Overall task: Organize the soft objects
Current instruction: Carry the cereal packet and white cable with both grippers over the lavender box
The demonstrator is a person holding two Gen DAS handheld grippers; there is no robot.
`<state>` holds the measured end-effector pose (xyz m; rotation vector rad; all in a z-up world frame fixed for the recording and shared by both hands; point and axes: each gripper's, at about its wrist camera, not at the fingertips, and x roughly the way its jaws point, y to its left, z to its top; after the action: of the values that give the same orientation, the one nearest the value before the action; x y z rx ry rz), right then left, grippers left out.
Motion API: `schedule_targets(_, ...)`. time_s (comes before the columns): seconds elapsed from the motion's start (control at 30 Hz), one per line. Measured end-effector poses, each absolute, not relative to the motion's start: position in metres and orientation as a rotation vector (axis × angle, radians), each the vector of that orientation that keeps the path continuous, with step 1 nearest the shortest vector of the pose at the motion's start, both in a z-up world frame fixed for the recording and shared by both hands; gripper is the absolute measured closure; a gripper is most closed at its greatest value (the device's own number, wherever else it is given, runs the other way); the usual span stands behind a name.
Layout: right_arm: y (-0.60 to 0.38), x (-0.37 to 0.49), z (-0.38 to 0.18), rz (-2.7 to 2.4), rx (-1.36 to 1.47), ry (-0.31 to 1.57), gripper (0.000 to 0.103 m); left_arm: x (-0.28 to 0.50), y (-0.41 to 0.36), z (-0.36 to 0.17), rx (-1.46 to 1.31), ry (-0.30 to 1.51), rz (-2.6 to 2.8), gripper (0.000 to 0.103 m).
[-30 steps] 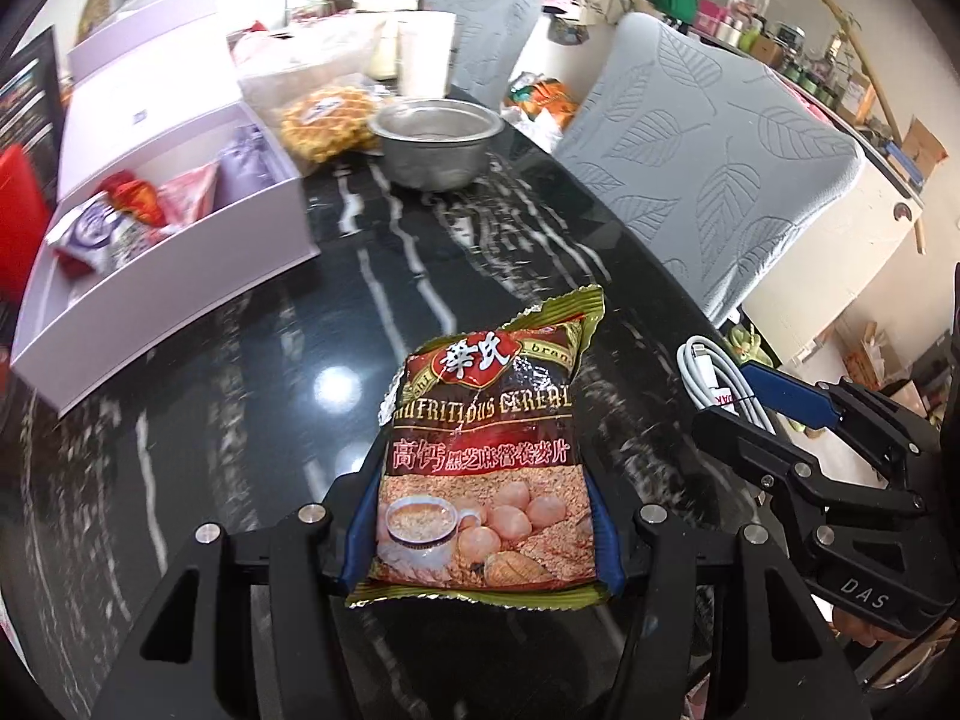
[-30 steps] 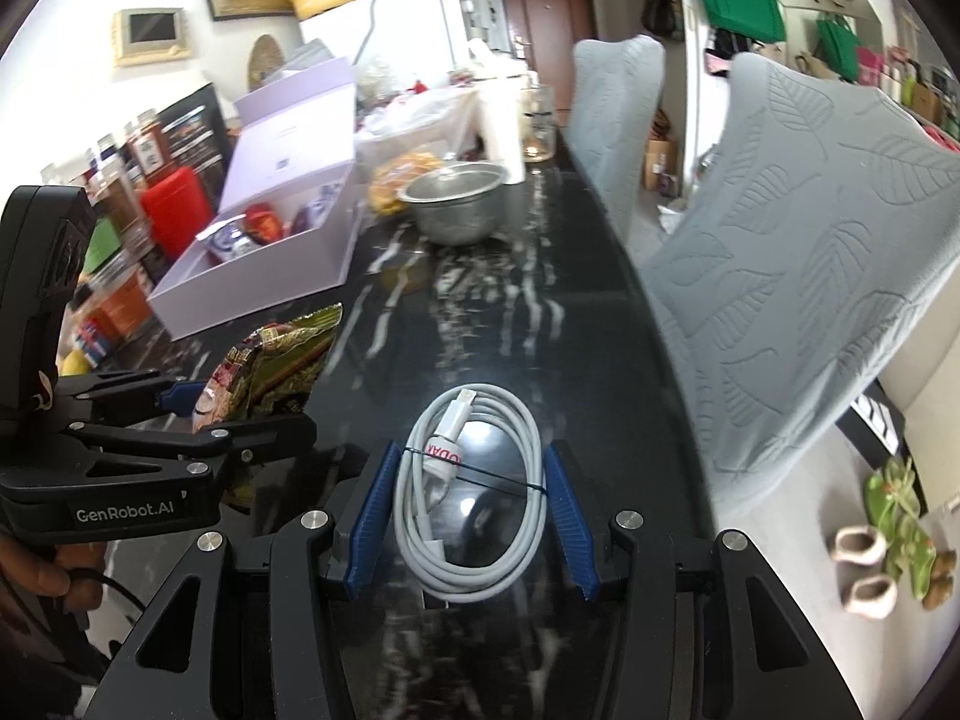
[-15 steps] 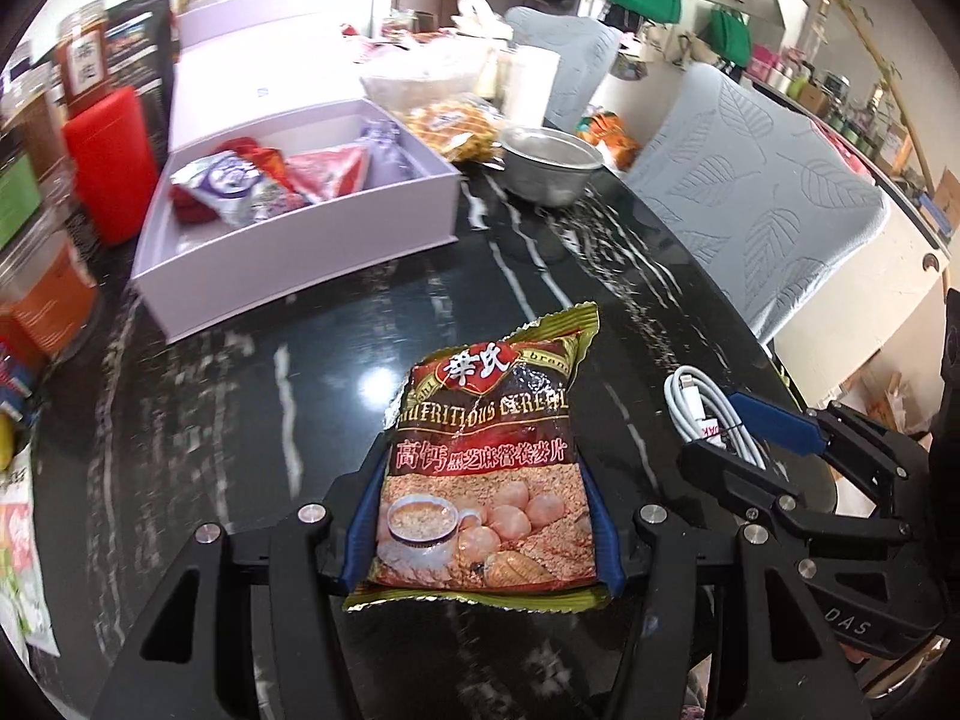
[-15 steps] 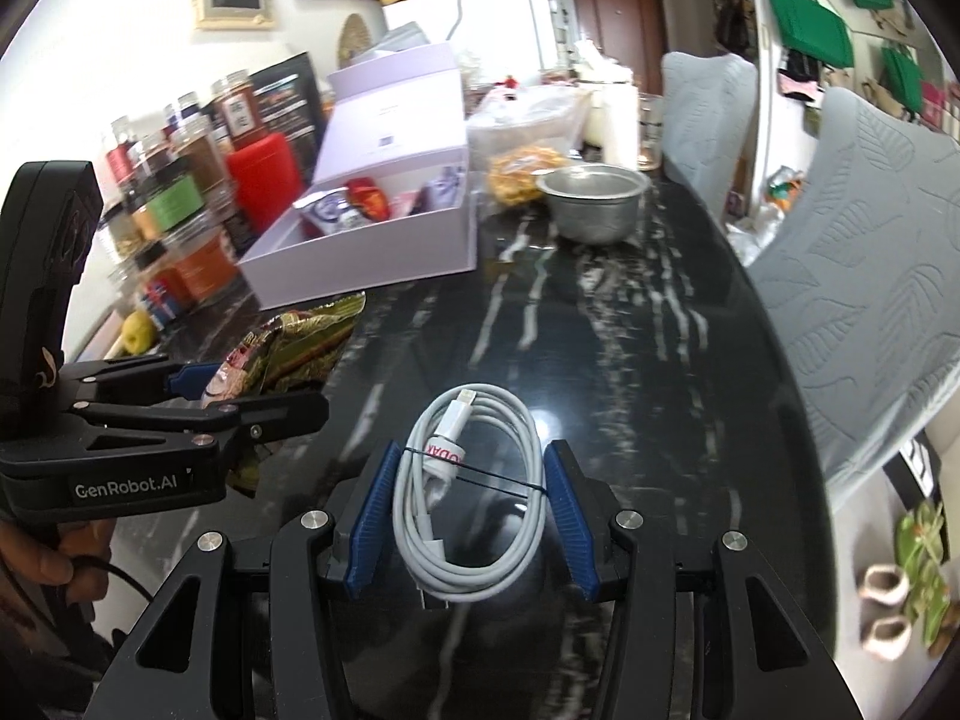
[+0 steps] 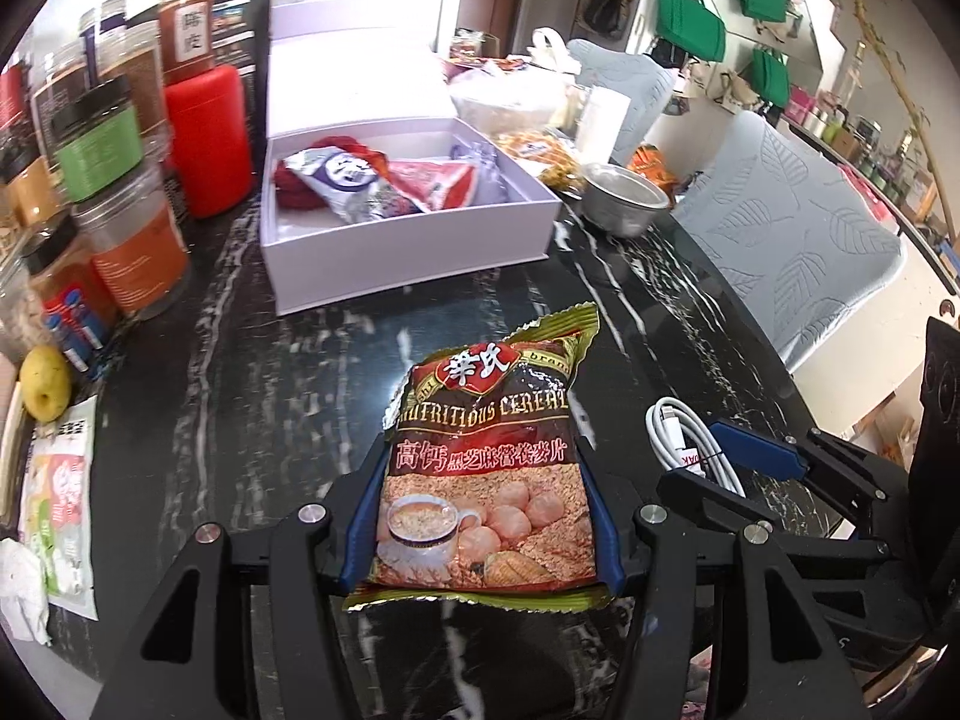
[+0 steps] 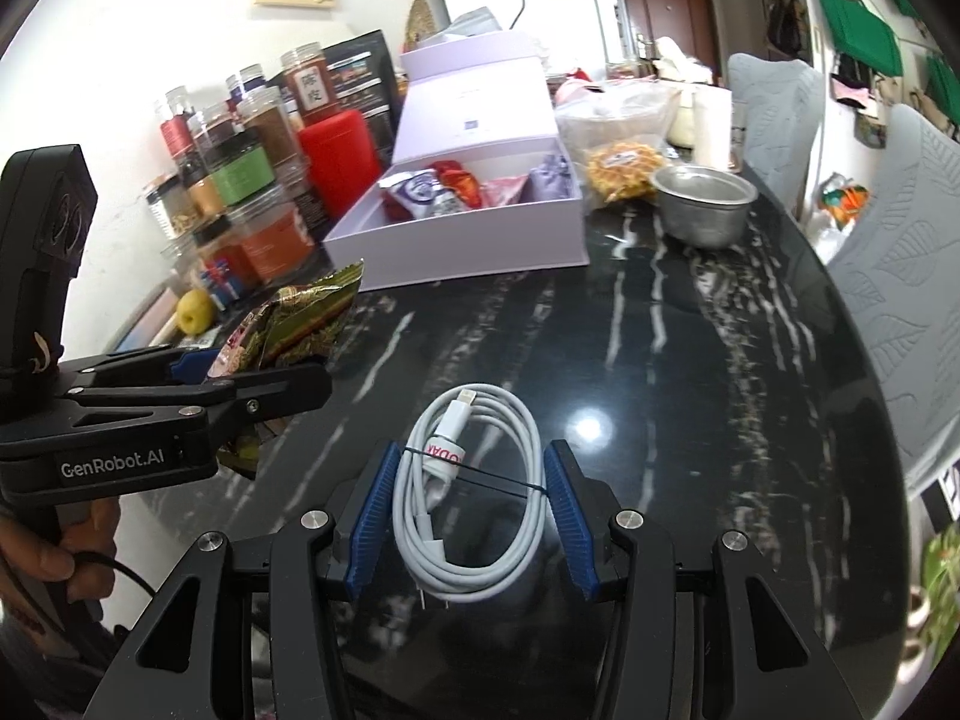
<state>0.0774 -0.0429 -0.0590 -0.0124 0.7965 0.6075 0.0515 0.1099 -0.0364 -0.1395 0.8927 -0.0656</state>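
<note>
While the left wrist view looks down its own fingers, the left claw (image 5: pixel 483 531) is clamped on the cereal packet (image 5: pixel 483 474), blue pads pressing both long edges of the bag, which is held above the black marbled worktop (image 5: pixel 240 396). Farther off, the lavender box (image 5: pixel 414 252) sits open on the worktop with its lid standing up behind it, and several snack pouches (image 5: pixel 384 183) lie inside at the far end. Left of the box stands a red canister (image 5: pixel 207 138) among spice jars (image 5: pixel 102 144); right of the box, a steel bowl (image 5: pixel 624 198). At the near right, the right claw (image 5: pixel 729 468) comes in side-on, gripping the white cable coil (image 5: pixel 690 438).

Over to the right wrist view: the right claw (image 6: pixel 471 519) is closed on the white cable coil (image 6: pixel 471 498), blue pads touching both sides of the tied loop, held over the worktop (image 6: pixel 690 396). At the left, the left claw (image 6: pixel 258 375) holds the crumpled cereal packet (image 6: pixel 294 324), and a hand (image 6: pixel 54 546) wraps its handle. Beyond, the lavender box (image 6: pixel 462 240) is open with pouches (image 6: pixel 444 189) at its far end, the steel bowl (image 6: pixel 705 204) to its right, and a yellow fruit (image 6: pixel 195 312) near the left edge.
</note>
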Motion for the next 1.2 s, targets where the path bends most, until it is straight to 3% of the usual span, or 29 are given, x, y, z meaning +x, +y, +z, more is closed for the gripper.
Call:
schedule_targets(0.53, -0.003, 0.104, -0.031, 0.681, -0.046, 0.766, 0.054, 0.069, 0.144, -0.002, -0.152, 0.809, -0.031, 0.047)
schedule_targets(1.2, 0.012, 0.16, 0.064, 0.7, -0.058, 0.567, 0.054, 0.117, 0.153, 0.073, -0.08, 0.617, -0.053, 0.047)
